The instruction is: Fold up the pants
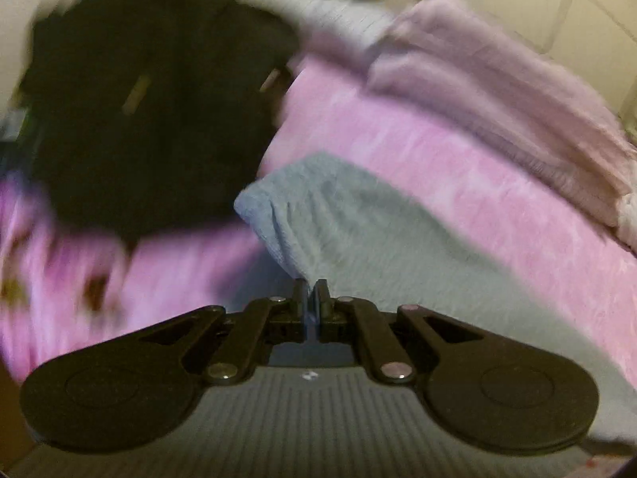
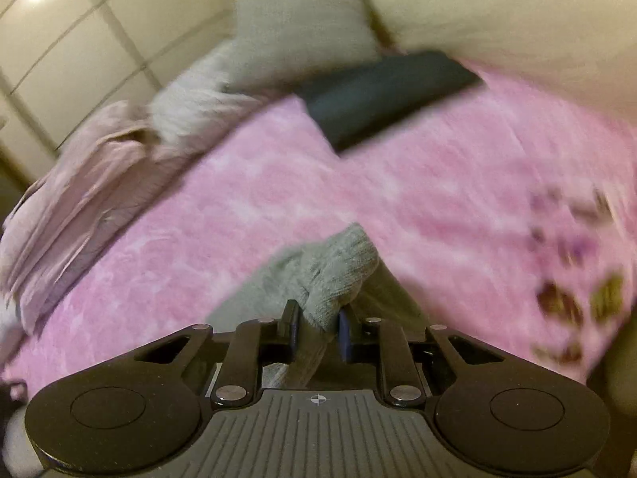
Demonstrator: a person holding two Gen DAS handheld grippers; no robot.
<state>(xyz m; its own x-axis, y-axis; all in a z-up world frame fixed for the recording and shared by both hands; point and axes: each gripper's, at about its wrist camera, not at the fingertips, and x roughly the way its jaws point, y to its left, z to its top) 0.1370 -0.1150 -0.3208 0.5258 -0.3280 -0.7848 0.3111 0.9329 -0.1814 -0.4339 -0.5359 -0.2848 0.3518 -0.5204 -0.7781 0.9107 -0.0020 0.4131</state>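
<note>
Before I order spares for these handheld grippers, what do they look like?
Both match. The left gripper and right gripper have black linkage arms with silver pivot pins, two round black side discs, a grey ribbed body bearing a small crosshair mark, and dark blue finger pads. No cables or sleeves show.

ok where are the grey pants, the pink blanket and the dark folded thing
grey pants (image 2: 338, 275), right wrist view, bunched cuff above the tongs
pink blanket (image 2: 247, 199), right wrist view, bare stretch mid-bed
dark folded thing (image 2: 382, 91), right wrist view, its top face
</note>
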